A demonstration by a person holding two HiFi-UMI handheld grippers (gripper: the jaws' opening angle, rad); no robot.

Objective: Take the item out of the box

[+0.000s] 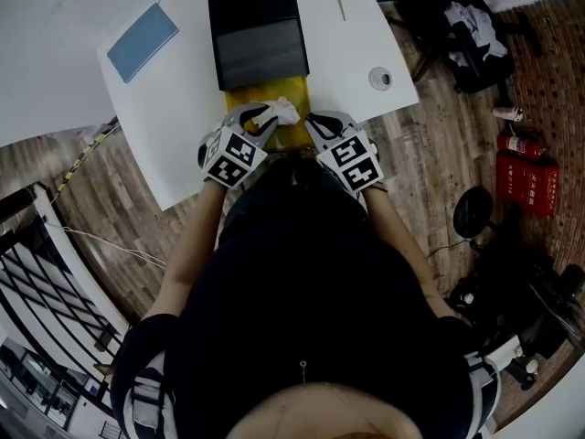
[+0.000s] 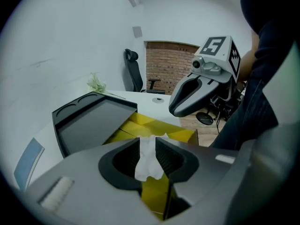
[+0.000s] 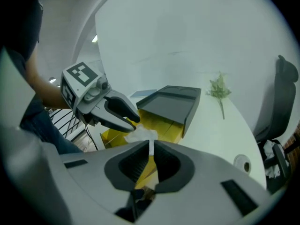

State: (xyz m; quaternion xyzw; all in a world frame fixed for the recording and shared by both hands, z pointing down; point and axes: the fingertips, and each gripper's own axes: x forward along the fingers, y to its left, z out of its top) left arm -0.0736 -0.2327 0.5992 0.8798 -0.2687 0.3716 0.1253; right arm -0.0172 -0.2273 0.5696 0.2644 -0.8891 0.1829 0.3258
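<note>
Above yellow box [image 1: 294, 90], left hand-held gripper [image 2: 148, 149] pinches white paper [image 1: 285, 110].

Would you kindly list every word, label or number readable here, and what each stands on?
No text can be read for certain.
Red fire extinguishers on the floor: pale label print, too small to read.
Black-and-white marker cubes: square patterns only, no words.

Yellow box [image 1: 291, 90], black lid [image 1: 258, 35], white item [image 1: 285, 110], white table [image 1: 183, 90], blue card [image 1: 143, 41], brown wooden floor [image 1: 416, 181].
</note>
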